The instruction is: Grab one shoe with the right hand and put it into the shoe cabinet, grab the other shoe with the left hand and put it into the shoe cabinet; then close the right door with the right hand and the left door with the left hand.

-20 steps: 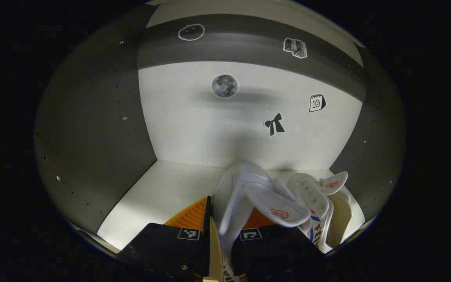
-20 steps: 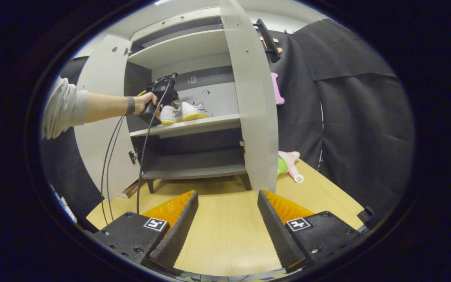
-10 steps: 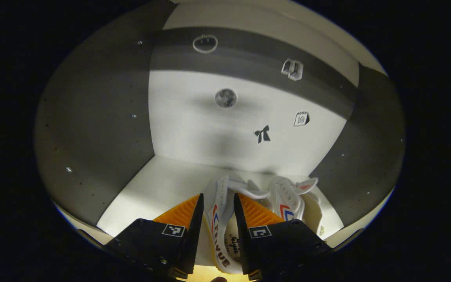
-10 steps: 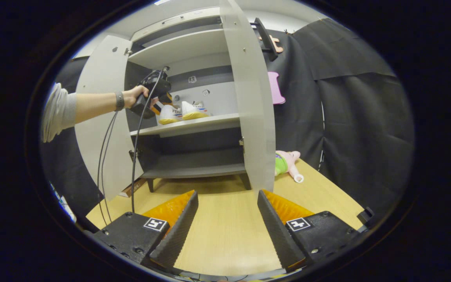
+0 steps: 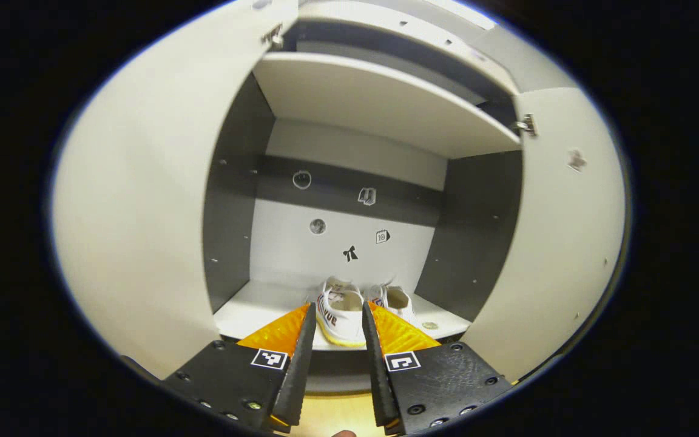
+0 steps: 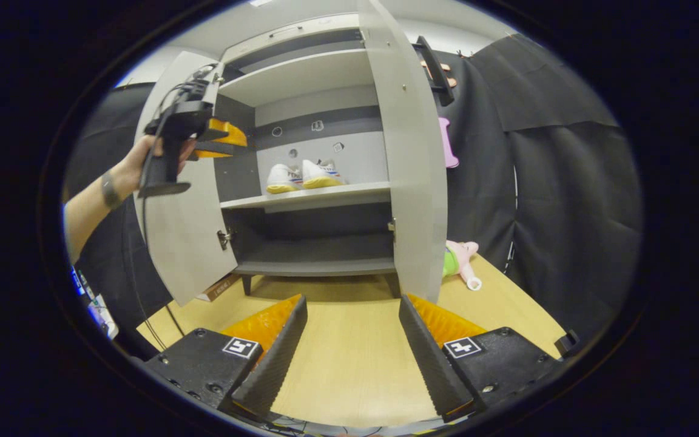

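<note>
1. Both white sneakers on the middle shelf [image 6: 325, 195] of the shoe cabinet [image 6: 301, 60]: left sneaker [image 5: 340, 311], right sneaker [image 5: 395, 301], side by side, heels toward the opening, probably so the doors shut without catching.
2. Left tongs [image 5: 334, 358] empty, slightly apart, nothing clamped; held out in front of the cabinet, aimed at the left sneaker's heel. In the right gripper view, left tongs [image 6: 223, 138] up beside the left door [image 6: 182, 243], gripped by a hand [image 6: 143, 159].
3. Right tongs [image 6: 349, 358] wide apart, empty, low over the wooden worktop [image 6: 349, 376], well short of the cabinet.
4. Left door and right door [image 6: 407, 182] both swung open; right door edge-on, standing between right tongs and shelf.
5. Plush toy [image 6: 462, 264] lying on worktop beside the right door, clear of its closing swing as far as can be judged.
6. Judged stage: shoe placing done, door closing not begun; right door due first.
</note>
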Action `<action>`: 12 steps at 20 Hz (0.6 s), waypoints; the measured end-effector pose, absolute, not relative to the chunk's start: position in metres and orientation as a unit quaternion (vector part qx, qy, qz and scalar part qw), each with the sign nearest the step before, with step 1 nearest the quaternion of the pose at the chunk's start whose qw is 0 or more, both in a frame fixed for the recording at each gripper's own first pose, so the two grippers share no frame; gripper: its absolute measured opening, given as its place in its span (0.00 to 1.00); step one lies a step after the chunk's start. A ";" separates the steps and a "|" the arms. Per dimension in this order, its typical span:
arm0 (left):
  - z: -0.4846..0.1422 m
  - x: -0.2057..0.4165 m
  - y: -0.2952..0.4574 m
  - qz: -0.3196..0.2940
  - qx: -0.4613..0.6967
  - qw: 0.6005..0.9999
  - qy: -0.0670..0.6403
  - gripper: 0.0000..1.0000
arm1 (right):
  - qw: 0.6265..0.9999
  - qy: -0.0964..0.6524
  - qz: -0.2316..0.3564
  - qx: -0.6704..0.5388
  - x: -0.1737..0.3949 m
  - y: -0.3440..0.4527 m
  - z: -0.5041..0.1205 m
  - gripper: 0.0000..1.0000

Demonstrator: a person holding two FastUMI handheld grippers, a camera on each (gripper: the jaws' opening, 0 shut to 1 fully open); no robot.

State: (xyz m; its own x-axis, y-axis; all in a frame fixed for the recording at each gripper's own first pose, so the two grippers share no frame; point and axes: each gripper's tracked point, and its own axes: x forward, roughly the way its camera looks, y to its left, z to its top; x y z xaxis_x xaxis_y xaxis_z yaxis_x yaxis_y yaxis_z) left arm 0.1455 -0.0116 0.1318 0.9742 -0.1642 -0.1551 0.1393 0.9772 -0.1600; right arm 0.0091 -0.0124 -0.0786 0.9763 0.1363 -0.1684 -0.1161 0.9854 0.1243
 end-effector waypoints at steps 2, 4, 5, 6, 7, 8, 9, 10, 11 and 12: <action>0.119 0.091 -0.013 -0.069 -0.032 0.996 0.050 0.27 | 0.992 0.087 0.072 0.056 0.005 -0.007 -0.075 0.96; 0.096 0.041 -0.026 -0.070 -0.018 0.996 0.046 0.66 | 0.992 0.083 0.076 0.054 0.000 -0.002 -0.072 0.96; 0.079 0.016 -0.038 -0.082 -0.026 0.995 0.055 0.54 | 0.992 0.079 0.080 0.051 -0.003 0.001 -0.069 0.96; 0.063 -0.007 -0.053 -0.104 -0.041 0.992 0.065 0.59 | 0.992 0.076 0.084 0.047 -0.007 0.004 -0.066 0.96; 0.049 -0.028 -0.064 -0.114 -0.055 0.989 0.072 0.61 | 0.993 0.075 0.086 0.043 -0.010 0.006 -0.066 0.96; 0.038 -0.045 -0.071 -0.117 -0.065 0.988 0.081 0.66 | 0.992 0.075 0.089 0.041 -0.014 0.007 -0.065 0.96; 0.029 -0.060 -0.076 -0.117 -0.068 0.987 0.085 0.69 | 0.992 0.075 0.091 0.040 -0.018 0.009 -0.065 0.96; 0.023 -0.072 -0.076 -0.104 -0.056 0.989 0.085 0.76 | 0.992 0.075 0.093 0.041 -0.023 0.010 -0.065 0.96; 0.016 -0.079 -0.071 -0.085 -0.038 0.992 0.086 0.79 | 0.992 0.074 0.094 0.042 -0.027 0.010 -0.065 0.96; 0.012 -0.087 -0.067 -0.064 -0.025 0.994 0.084 0.82 | 0.992 0.072 0.096 0.045 -0.032 0.010 -0.064 0.96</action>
